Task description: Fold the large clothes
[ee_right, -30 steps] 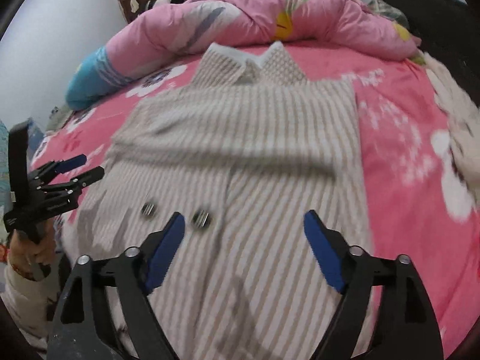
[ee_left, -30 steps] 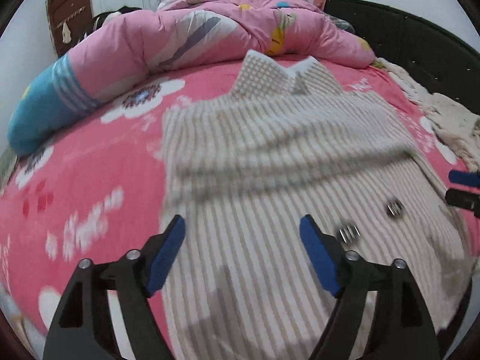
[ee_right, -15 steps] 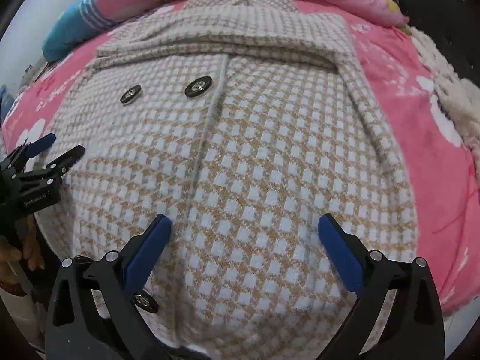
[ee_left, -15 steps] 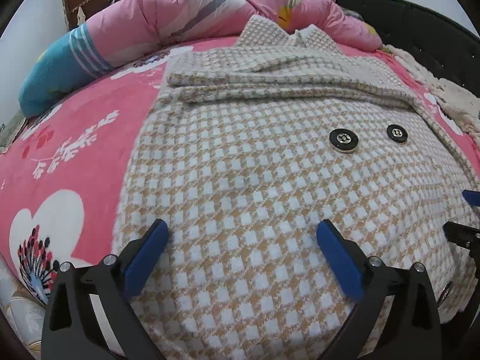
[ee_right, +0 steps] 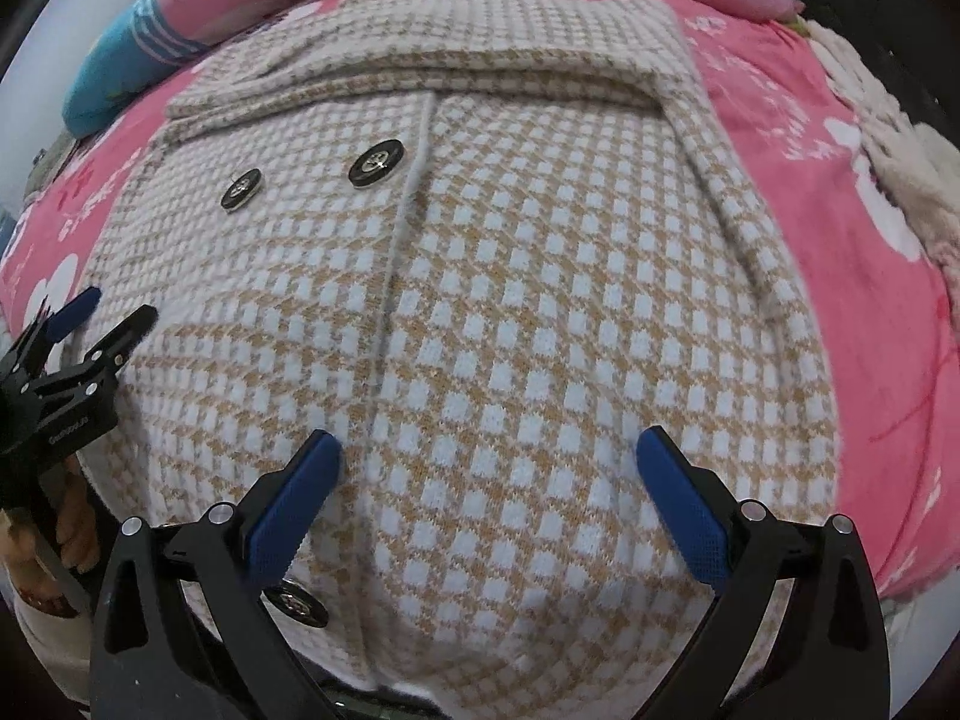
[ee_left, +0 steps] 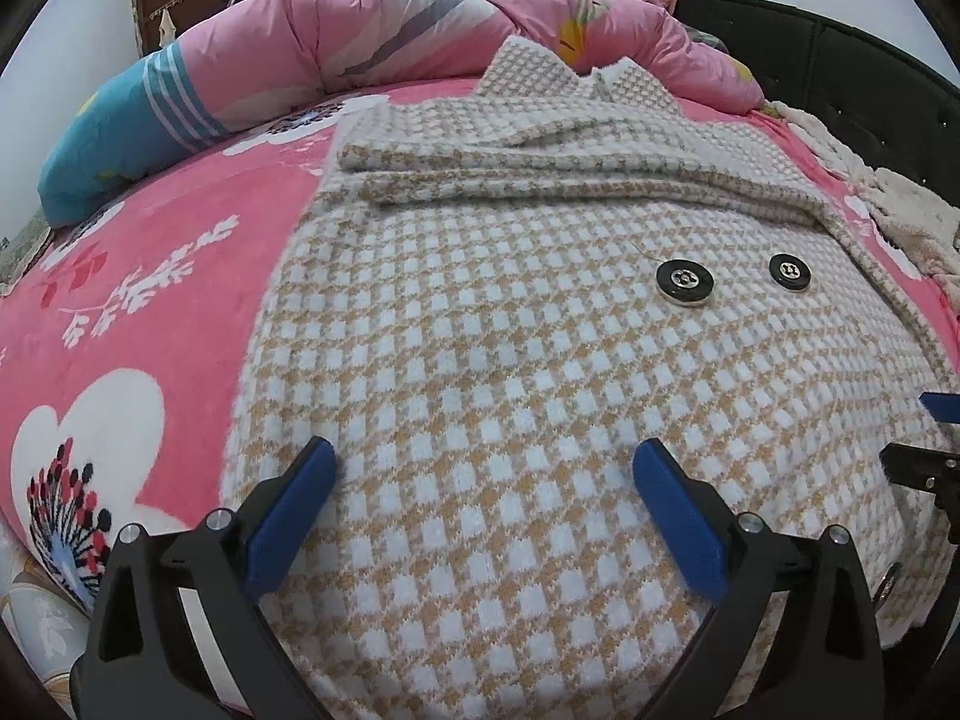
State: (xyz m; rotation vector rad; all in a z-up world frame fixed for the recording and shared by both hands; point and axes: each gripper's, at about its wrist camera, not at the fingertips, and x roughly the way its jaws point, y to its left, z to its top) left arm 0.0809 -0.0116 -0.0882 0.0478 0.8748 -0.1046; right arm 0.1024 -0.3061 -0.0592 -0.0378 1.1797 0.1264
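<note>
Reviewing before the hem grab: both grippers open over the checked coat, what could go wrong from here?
1. The tan-and-white checked knit coat looks thick; the open right gripper and left gripper may pinch only the top layer.
2. A black-and-silver button sits beside the right gripper's finger; it could snag or spoil the grip.
3. The sleeves folded across the chest lie loose and may slide when the hem lifts.

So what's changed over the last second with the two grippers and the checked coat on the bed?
Both the left gripper and the right gripper dropped closer to the checked coat, near its hem, and their fingers spread wider. Nothing was grasped or released. The coat stays flat on the pink bedspread, sleeves folded across.
</note>
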